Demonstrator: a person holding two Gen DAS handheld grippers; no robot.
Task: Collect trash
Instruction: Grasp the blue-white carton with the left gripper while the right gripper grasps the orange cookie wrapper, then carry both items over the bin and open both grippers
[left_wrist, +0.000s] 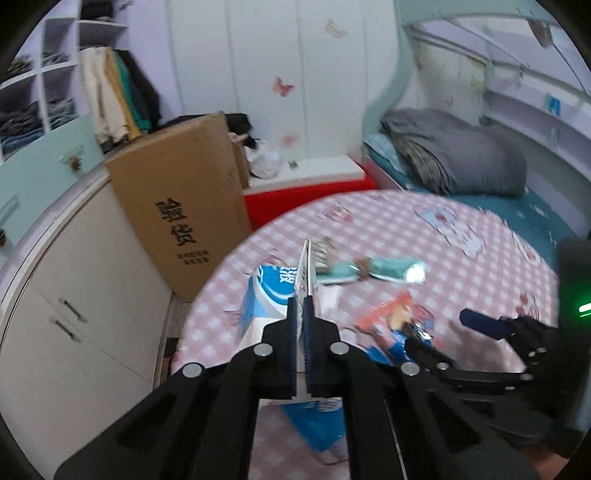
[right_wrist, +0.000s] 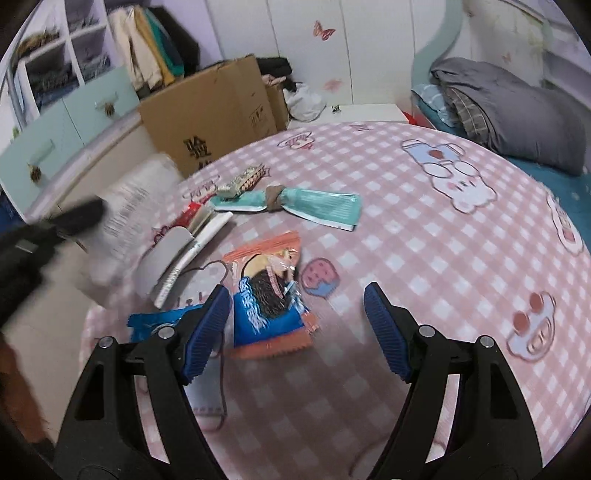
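**Trash pickup barely begun: one piece clamped, several left on the bench**

Judging by how things lie, the collecting is at an early stage. The round bench (right_wrist: 424, 229) with its pink checked cloth carries most of the litter, and no bin or bag for it shows in either view, so where the pieces are meant to go cannot be told.

Left on the bench: an orange and blue snack wrapper (right_wrist: 267, 295) near the front edge, a teal wrapper (right_wrist: 317, 206) knotted in the middle further back, a small crumpled patterned wrapper (right_wrist: 245, 179) just behind it, a blue packet (right_wrist: 155, 321) at the near left, and some flat white and red pieces (right_wrist: 195, 229) between them.

The left tool (left_wrist: 303, 306) is closed right down, its pads pinching a thin flat white carton piece (left_wrist: 306, 269) that stands on edge between them, with a blue and white printed face beside it. Whether it is clear of the bench or resting on it cannot be told from the blur.

The right tool (right_wrist: 297, 325) stands wide apart and holds nothing. It hovers just over the snack wrapper, whose lower edge lies between the fingers; the left pad sits close beside the wrapper, the right pad is well apart from it. That wrapper looks to be the next piece to take
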